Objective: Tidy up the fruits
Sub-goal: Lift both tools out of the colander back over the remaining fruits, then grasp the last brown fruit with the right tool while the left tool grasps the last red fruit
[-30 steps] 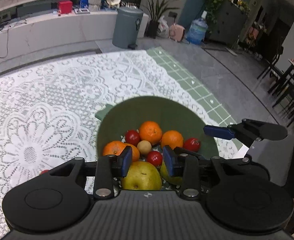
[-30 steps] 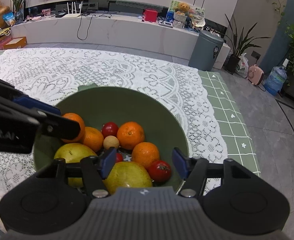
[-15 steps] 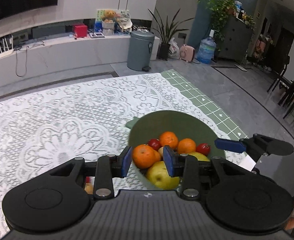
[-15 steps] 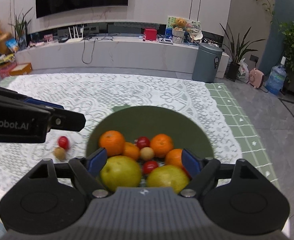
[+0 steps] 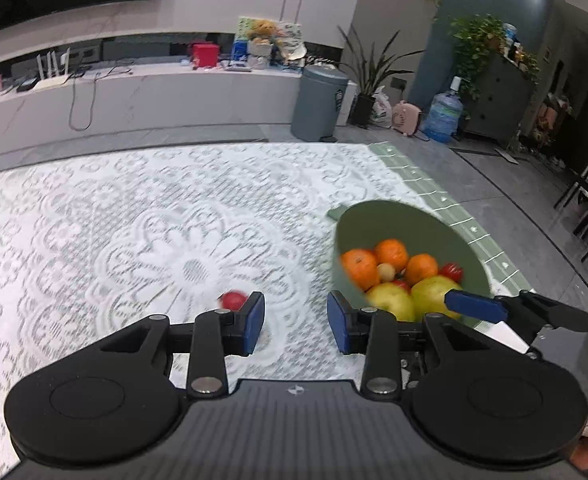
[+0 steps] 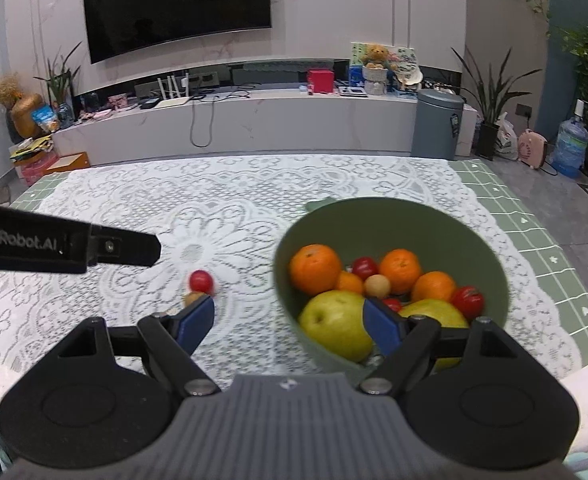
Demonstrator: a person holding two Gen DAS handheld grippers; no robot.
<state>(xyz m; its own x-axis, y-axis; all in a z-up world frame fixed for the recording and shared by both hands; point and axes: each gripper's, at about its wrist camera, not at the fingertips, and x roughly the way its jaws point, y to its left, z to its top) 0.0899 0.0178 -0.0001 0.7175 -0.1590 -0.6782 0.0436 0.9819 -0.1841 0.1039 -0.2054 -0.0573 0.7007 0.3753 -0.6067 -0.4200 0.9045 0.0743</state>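
Two small fruits lie loose on the worktop (image 6: pixel 254 200): a red one (image 6: pixel 200 280), light, smooth, roll-prone; pinch its middle. Left gripper (image 5: pixel 295 322) and right gripper (image 6: pixel 290 322) both gape empty.

A dark television (image 6: pixel 176 2) is hanging on the pale marble wall (image 6: pixel 333 8) above a long white console (image 6: pixel 254 120), a grey bin (image 6: pixel 435 124) standing beside it.

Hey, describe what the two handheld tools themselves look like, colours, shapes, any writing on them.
Both match: the left tool and right tool have matte black linkage arms, round black discs either side, silver pivot screws, a ribbed grey body, and blue rectangular pads on the fingers. White "GenRobot.AI" lettering runs along the left tool's side, seen from the right wrist camera.
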